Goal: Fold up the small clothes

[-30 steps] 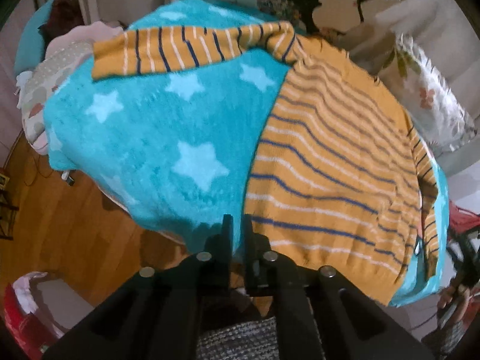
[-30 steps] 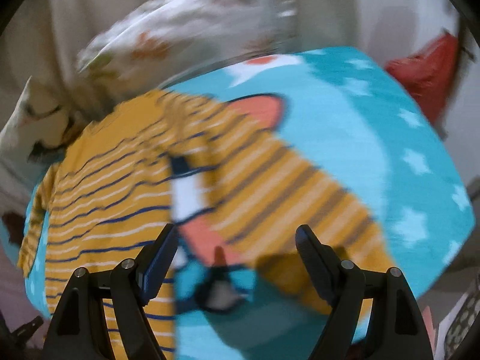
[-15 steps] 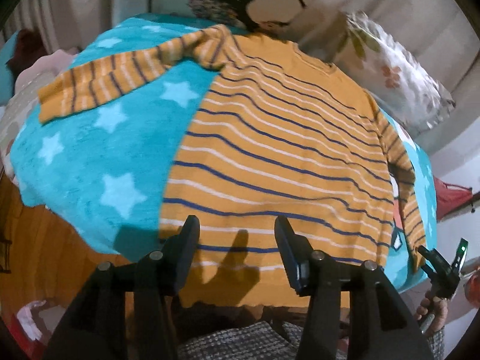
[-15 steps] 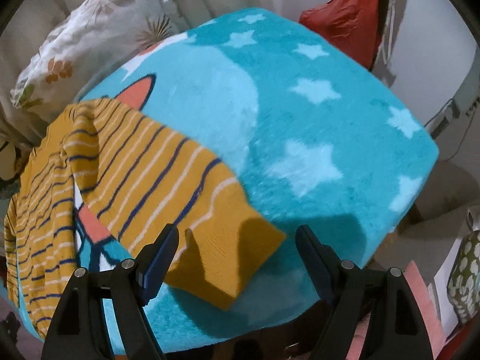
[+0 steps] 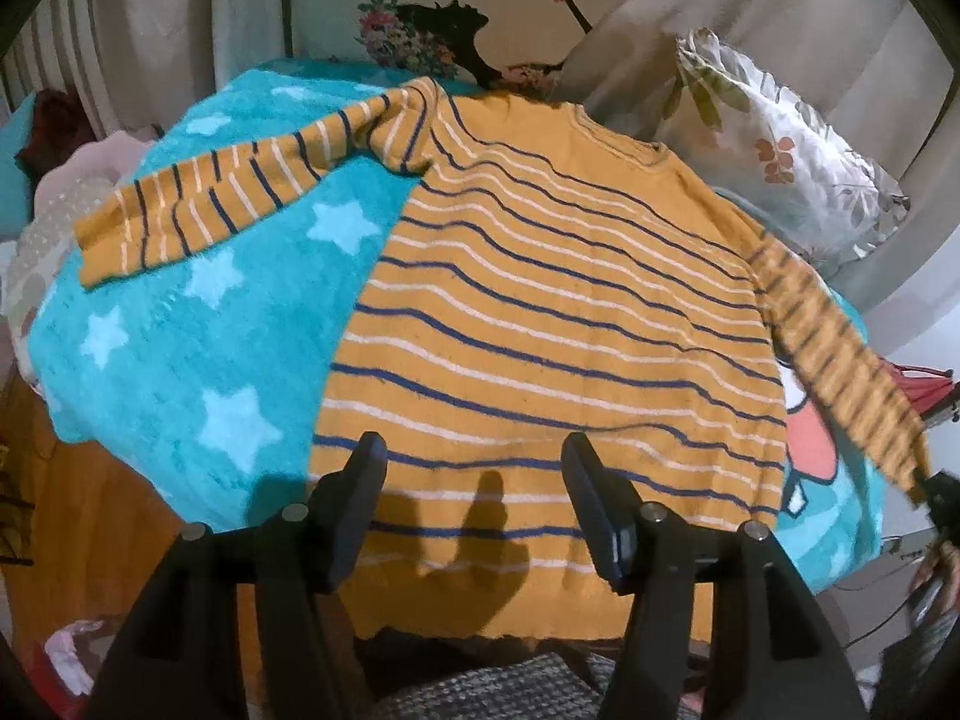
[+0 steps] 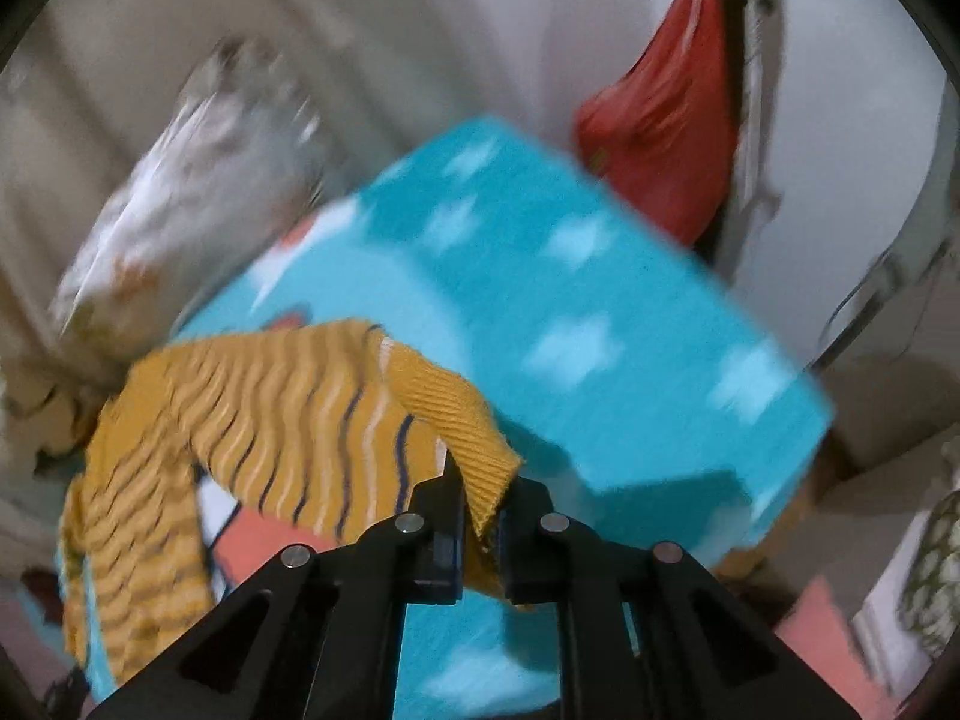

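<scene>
A mustard sweater (image 5: 540, 312) with navy and white stripes lies flat on a turquoise star blanket (image 5: 198, 330). Its left sleeve (image 5: 228, 204) stretches out to the left. My left gripper (image 5: 474, 450) hovers over the sweater's hem; its jaws are opening and grip nothing. In the right wrist view, my right gripper (image 6: 483, 498) is shut on the ribbed cuff (image 6: 462, 420) of the right sleeve (image 6: 312, 396), which is raised off the blanket (image 6: 570, 312). In the left wrist view the same sleeve (image 5: 840, 360) runs down to the right gripper (image 5: 942, 498) at the frame's edge.
Leaf-print pillows (image 5: 780, 156) and a cushion with a dark figure (image 5: 432, 42) line the far side. A red bag (image 6: 660, 120) hangs by the wall on the right. Wooden floor (image 5: 78, 510) lies below the blanket's left edge. A grey knit fabric (image 5: 510, 684) sits near the bottom.
My left gripper has opened and shifted right over the sweater's hem. My right gripper moved to the right sleeve's cuff, shut on it and lifted it.
</scene>
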A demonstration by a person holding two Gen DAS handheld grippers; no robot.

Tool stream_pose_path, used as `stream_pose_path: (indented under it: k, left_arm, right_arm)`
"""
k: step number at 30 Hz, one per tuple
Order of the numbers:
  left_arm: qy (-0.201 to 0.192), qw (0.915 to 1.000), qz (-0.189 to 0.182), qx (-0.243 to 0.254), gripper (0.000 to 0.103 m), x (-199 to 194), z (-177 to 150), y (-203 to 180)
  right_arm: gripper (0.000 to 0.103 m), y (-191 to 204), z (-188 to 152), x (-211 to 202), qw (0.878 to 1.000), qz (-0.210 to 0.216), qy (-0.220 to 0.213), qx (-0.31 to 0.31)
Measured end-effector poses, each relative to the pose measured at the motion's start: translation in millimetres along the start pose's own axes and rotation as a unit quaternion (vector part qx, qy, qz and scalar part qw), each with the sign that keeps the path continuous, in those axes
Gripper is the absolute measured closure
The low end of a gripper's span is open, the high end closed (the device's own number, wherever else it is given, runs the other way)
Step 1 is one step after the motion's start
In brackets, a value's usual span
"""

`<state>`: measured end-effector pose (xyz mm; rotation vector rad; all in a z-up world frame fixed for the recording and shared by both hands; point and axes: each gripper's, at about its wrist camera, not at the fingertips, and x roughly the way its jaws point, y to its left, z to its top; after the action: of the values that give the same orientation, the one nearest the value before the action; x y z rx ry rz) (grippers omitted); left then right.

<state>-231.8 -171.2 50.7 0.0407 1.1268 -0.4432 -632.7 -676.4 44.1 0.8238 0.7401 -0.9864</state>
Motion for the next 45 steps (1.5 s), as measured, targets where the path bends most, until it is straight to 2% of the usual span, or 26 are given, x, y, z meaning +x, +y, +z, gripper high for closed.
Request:
stream_pose_path:
  k: [3, 7, 11, 18, 23, 25, 31, 39, 43, 45]
  left_arm:
    - [-0.007, 0.9999, 0.01, 0.002, 0.043, -5.9, 2.4, 2.9]
    - [-0.013, 0.9996, 0.022, 0.007, 0.039, -12.2, 2.1, 8.2]
    - [-0.007, 0.9998, 0.018, 0.008, 0.039, -12.9, 3.4, 17.0]
    - [-0.005, 0.9999, 0.012, 0.006, 0.039, -7.1, 17.9, 47.1]
    - [-0.004, 0.9999, 0.009, -0.01, 0.038, -4.1, 33.2, 93.0]
    - [-0.004, 0.9997, 0.011, -0.023, 0.038, -2.9, 40.5, 117.3]
    - [-0.004, 0.9974, 0.019, -0.069, 0.037, -0.9, 54.2, 186.2]
    - [0.009, 0.994, 0.022, -0.107, 0.037, 10.0, 60.8, 242.5]
    - [0.01, 0.9929, 0.019, -0.117, 0.037, 13.4, 64.3, 253.3]
    - [0.009, 0.9921, 0.018, -0.124, 0.037, 14.9, 66.0, 259.0]
  right_arm:
    - [0.094, 10.5, 31.0, 1.5, 1.0, -0.015, -0.003, -0.006]
    - [0.094, 61.4, 39.9, 3.5, 0.998, 0.027, 0.012, -0.048]
    - [0.094, 133.5, 21.8, 14.4, 0.991, 0.087, 0.041, -0.094]
    - [0.094, 293.0, -27.5, 35.5, 0.963, 0.203, 0.094, -0.148]
    - [0.095, 413.7, -71.1, 49.5, 0.94, 0.248, 0.128, -0.196]
    - [0.094, 448.1, -86.1, 60.8, 0.933, 0.259, 0.147, -0.204]
    - [0.095, 550.5, -138.5, 115.1, 0.921, 0.246, 0.199, -0.228]
    - [0.094, 611.7, -180.9, 159.5, 0.919, 0.216, 0.231, -0.236]
    - [0.081, 634.1, -198.1, 167.6, 0.913, 0.208, 0.245, -0.25]
    - [0.068, 642.3, -204.3, 162.3, 0.907, 0.218, 0.249, -0.261]
